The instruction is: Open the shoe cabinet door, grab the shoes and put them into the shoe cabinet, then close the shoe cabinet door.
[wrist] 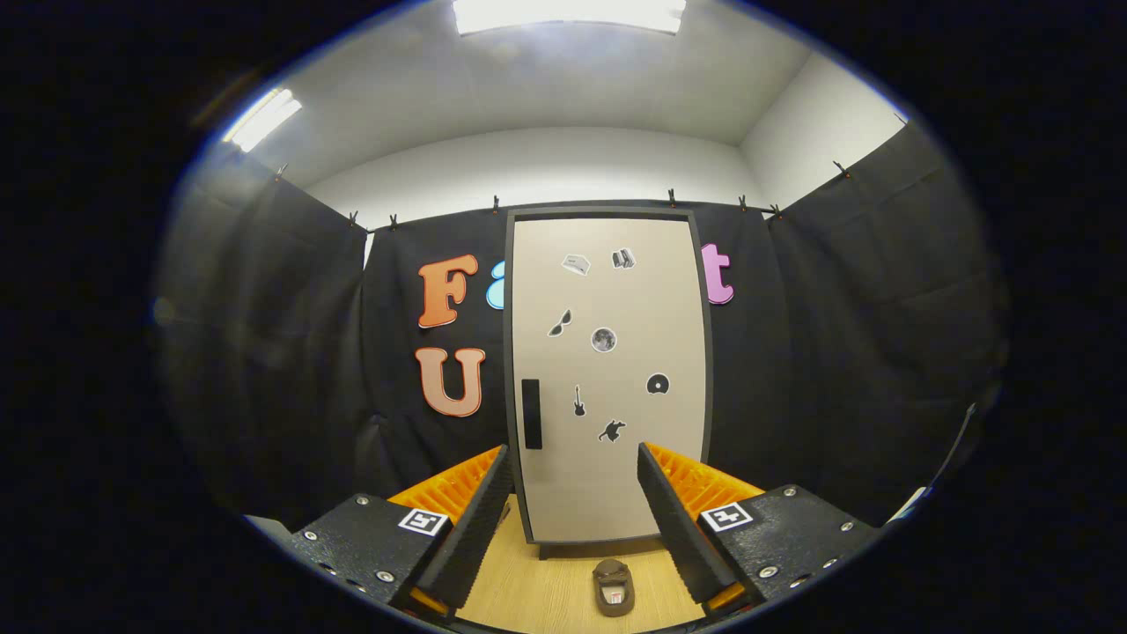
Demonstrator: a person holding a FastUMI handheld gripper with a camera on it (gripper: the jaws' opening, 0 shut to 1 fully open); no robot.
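- Two ceiling lights glare white, one overhead and one far left, blown out with no detail.
- The pale cabinet door is evenly lit and sharp; its stickers read crisply.
- The black cloth walls fall dim toward both sides.
- Fisheye distortion bows the door's edges and the wall lines.
- The gripper, jaws apart, looks slightly soft close up.

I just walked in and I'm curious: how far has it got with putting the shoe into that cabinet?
Nothing looks done yet. The cabinet door is shut, its dark handle untouched. The gripper is open and holds nothing, its fingers spread and pointed at the cabinet. The shoe lies on the wooden floor between the fingers, in front of the door. Left: open the door, put the shoe in, close the door.
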